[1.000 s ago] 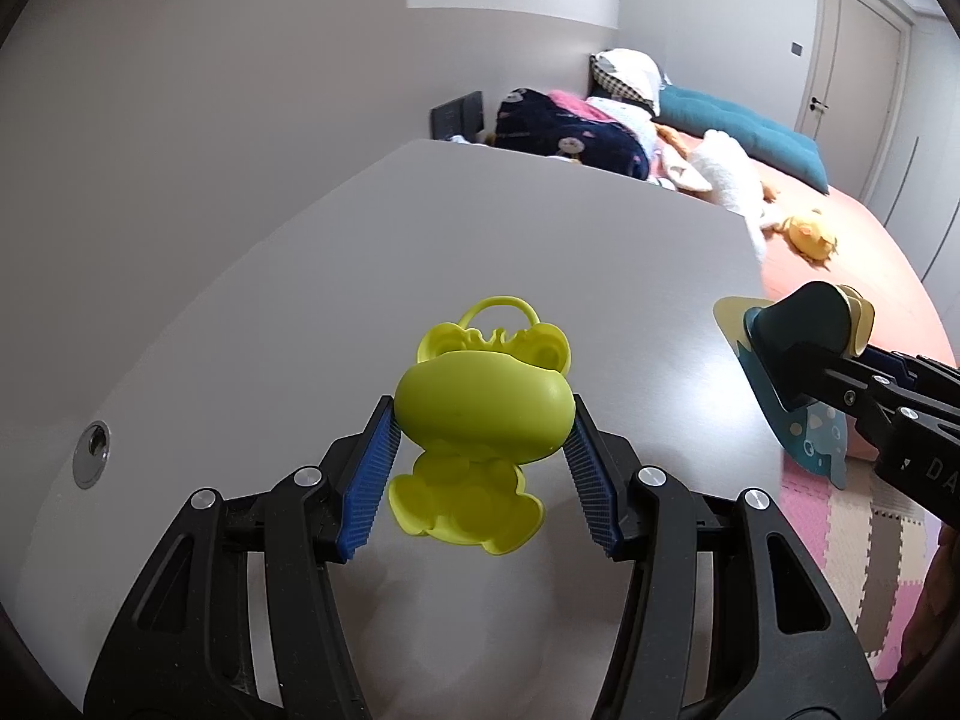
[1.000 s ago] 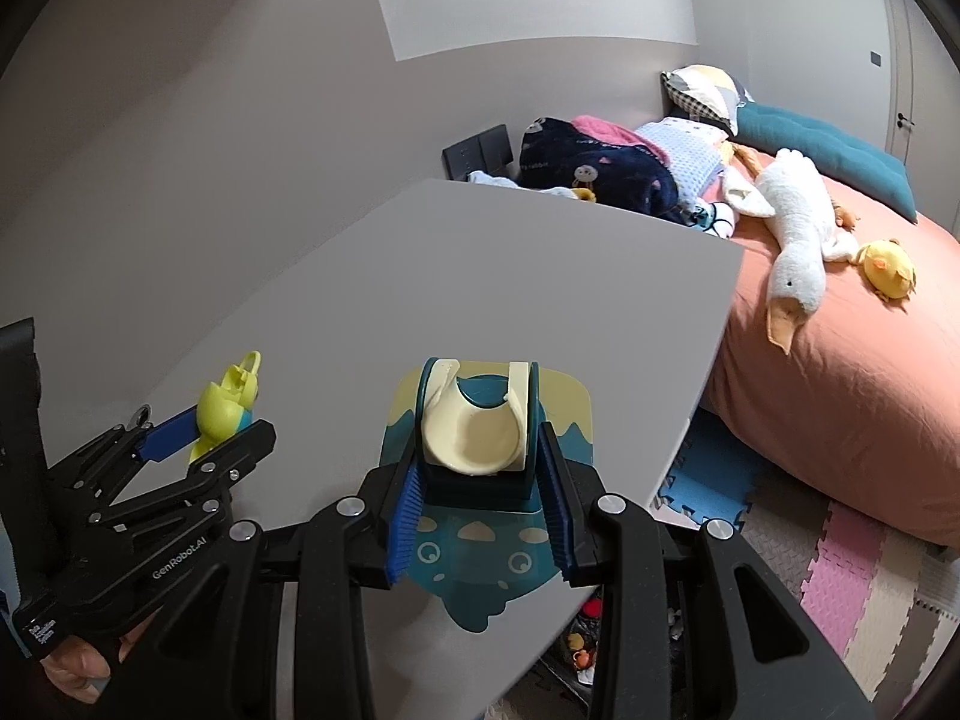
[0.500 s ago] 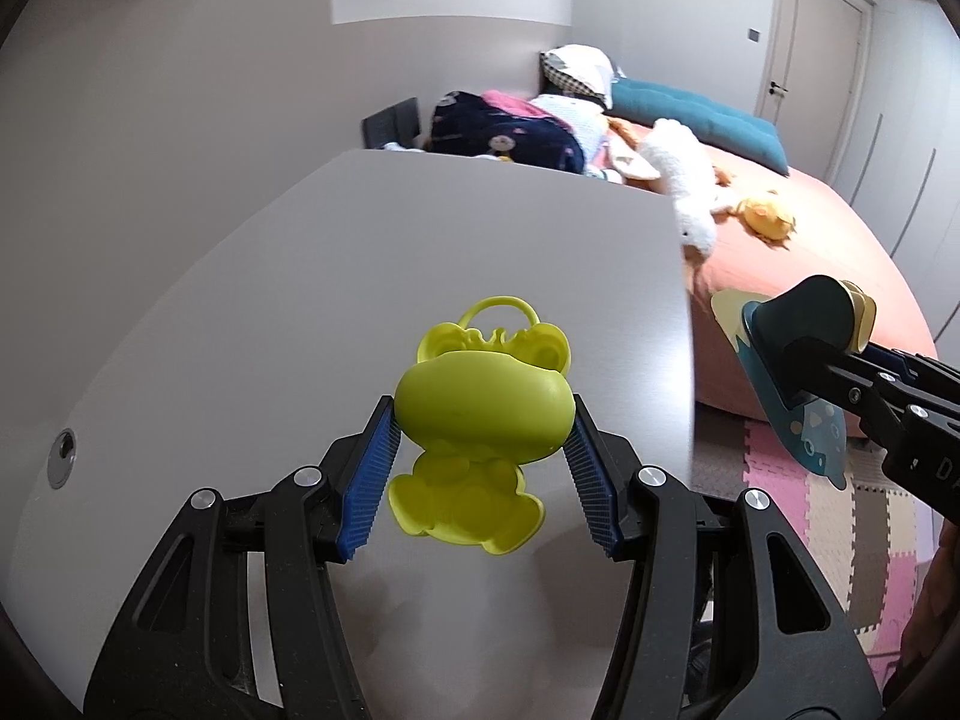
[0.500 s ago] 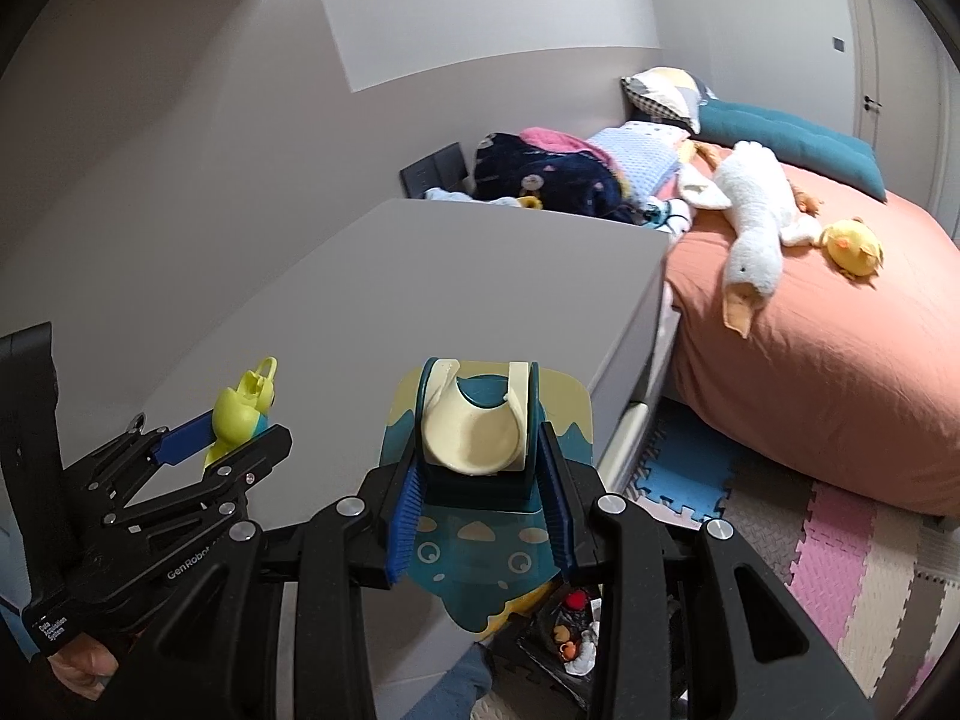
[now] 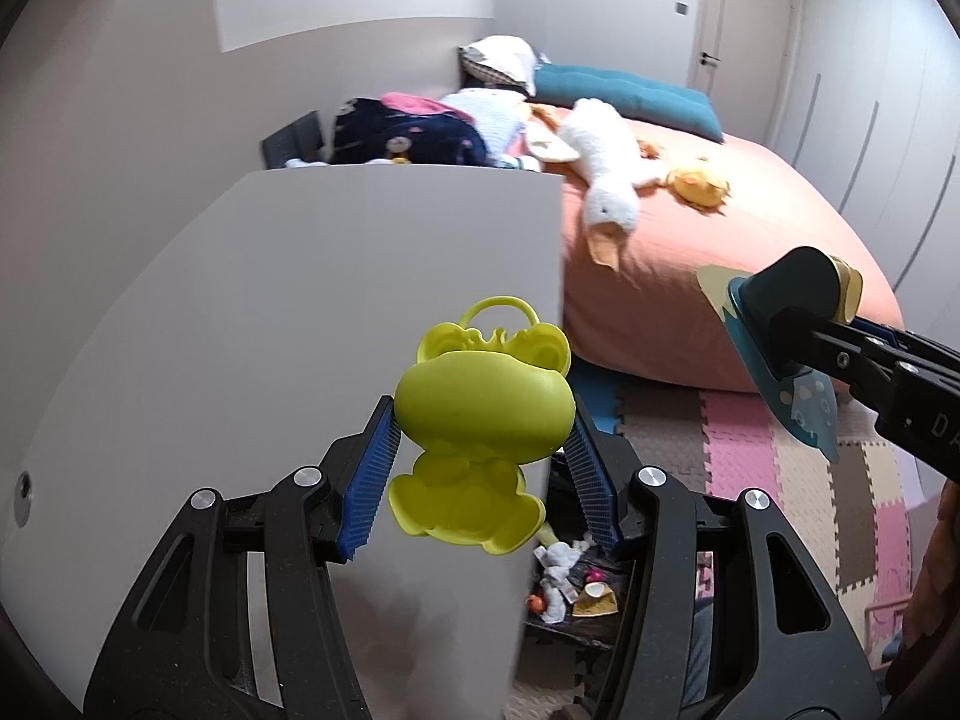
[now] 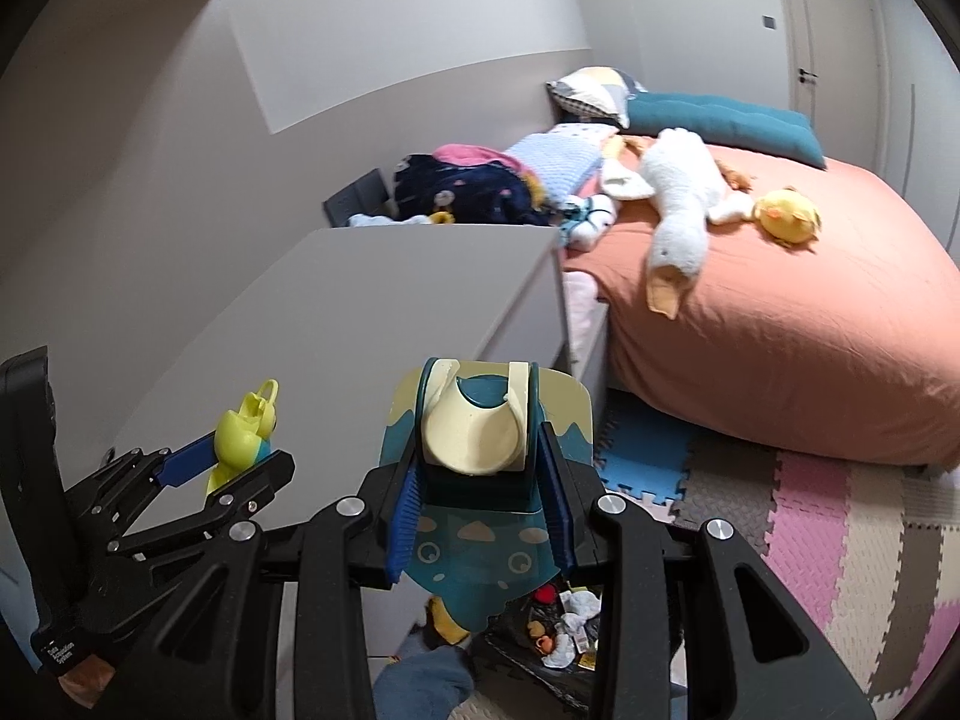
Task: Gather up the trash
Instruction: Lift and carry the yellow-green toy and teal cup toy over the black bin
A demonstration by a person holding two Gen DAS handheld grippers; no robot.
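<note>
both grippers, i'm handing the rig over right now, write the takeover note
Left gripper: shut on the yellow frog toy, held at the white table's edge.
Right gripper: shut on the teal and cream toy, held past that edge, above the floor.
Trash bag: on the floor below the table edge, already holding scraps.
Done: both items picked up.
Left: probably bring each over the bag and release; neither is dropped yet.

This is a bedroom in a home: a bed with an orange sheet carries a plush goose, a yellow plush chick and pillows. Coloured foam mats cover the floor, and a closed door stands behind.
</note>
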